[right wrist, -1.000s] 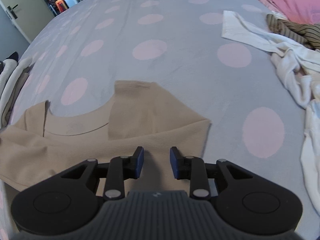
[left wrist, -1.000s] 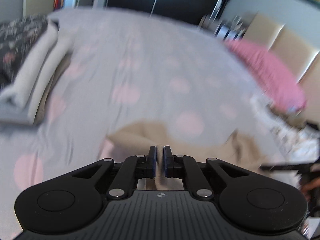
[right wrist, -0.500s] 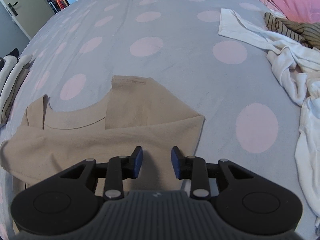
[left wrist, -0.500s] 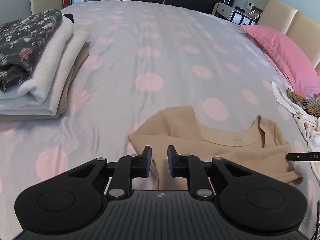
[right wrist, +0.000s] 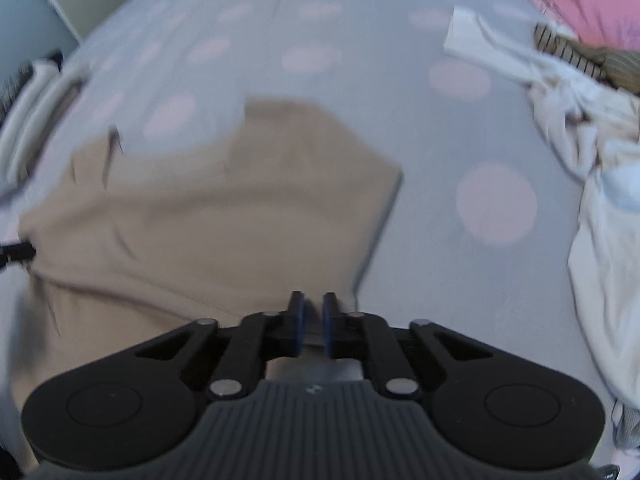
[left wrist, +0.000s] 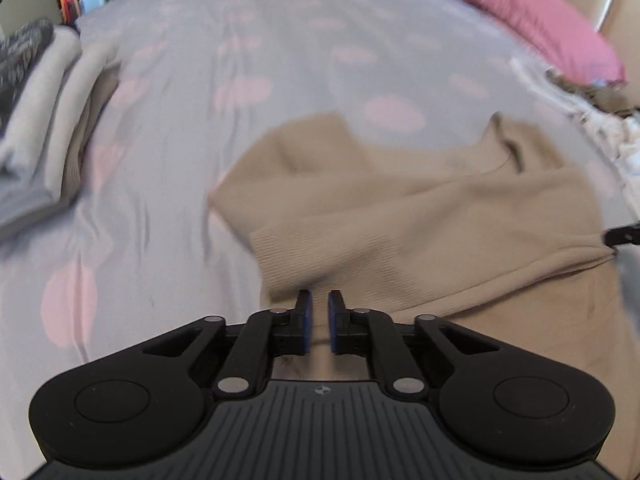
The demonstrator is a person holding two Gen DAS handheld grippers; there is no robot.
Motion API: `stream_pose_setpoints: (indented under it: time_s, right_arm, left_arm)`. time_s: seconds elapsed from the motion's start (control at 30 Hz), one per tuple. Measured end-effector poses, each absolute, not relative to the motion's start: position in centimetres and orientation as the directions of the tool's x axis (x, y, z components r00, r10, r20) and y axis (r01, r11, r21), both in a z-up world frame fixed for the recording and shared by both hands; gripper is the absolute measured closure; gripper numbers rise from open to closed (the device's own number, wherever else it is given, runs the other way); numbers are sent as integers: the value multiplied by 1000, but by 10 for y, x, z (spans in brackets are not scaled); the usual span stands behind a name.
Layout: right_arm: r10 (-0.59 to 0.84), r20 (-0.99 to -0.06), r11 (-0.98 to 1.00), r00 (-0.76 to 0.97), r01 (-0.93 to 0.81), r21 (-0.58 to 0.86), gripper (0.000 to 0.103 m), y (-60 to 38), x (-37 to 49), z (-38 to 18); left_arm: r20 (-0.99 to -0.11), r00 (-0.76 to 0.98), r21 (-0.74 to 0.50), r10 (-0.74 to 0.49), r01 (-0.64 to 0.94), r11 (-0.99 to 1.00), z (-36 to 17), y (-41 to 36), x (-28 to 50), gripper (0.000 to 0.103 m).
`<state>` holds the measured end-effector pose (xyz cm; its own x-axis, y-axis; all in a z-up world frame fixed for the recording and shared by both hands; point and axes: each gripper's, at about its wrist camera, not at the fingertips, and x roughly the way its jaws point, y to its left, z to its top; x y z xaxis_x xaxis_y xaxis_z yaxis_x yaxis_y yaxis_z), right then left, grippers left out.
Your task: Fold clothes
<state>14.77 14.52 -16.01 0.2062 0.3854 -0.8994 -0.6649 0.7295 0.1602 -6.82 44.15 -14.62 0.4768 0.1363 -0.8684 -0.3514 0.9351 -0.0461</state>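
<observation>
Both views are smeared by motion. In the left wrist view the folded pile (left wrist: 36,120) at the left is blurred and cut by the frame edge — its layers cannot be counted. The beige top (left wrist: 420,216) runs under the left gripper (left wrist: 319,312), so its near hem is hidden, and whether cloth sits in the narrow gap between the jaws cannot be told. In the right wrist view the right gripper (right wrist: 310,312) hides the top's near edge the same way. The white garments (right wrist: 592,184) run off the right edge — their shapes are unclear.
</observation>
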Motion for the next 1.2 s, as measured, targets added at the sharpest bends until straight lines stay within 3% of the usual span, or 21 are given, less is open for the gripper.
stream_pose_setpoints:
  time_s: [0.23, 0.33, 0.5, 0.6, 0.93, 1.2]
  right_arm:
    - [355, -918, 708, 178, -692, 140, 94, 131, 140, -164]
    - [308, -935, 698, 178, -710, 95, 99, 127, 133, -166]
    - [368, -902, 664, 226, -743, 85, 91, 118, 119, -152]
    - [397, -871, 604, 290, -797, 10, 81, 123, 111, -146]
    - [334, -862, 275, 381, -914, -297, 84, 132, 106, -144]
    - [356, -844, 92, 400, -914, -394, 88, 139, 92, -162]
  left_arm:
    - [-875, 459, -33, 155, -375, 927, -149, 447, -73, 98]
    - [-874, 460, -34, 155, -376, 926, -147, 446, -75, 98]
    - [-874, 458, -20, 163, -369, 929, -146, 444, -73, 98]
    - [-876, 455, -21, 162, -371, 929, -146, 445, -72, 98]
    - [-876, 459, -42, 147, -376, 925, -147, 447, -71, 98]
    - [-878, 454, -41, 149, -382, 923, -149, 447, -69, 98]
